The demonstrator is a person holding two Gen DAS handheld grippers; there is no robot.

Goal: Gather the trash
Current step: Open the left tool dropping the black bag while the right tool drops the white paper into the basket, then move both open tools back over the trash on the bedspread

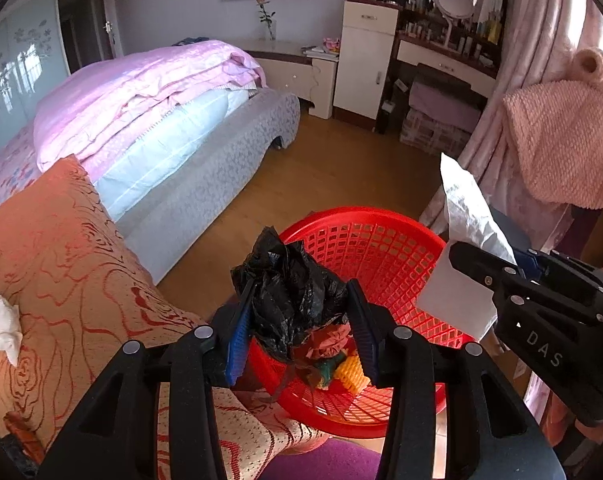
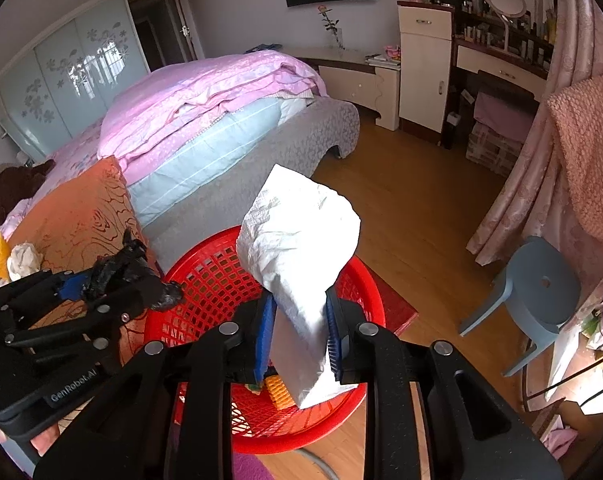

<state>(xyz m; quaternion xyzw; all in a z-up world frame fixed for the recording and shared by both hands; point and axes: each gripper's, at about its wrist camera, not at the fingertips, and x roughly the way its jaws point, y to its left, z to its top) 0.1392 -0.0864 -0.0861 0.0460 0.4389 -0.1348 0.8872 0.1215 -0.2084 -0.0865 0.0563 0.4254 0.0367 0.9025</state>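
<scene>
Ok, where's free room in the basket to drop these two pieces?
The far half of the red basket is bare mesh. The near side is crowded with the orange and yellow scraps under the black bag. White paper hangs mid-basket.

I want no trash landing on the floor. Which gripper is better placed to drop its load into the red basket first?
Left. The left gripper holds the black bag over the red basket, above the trash inside. The right gripper holds its white paper bag over the basket too, nearer the rim.
</scene>
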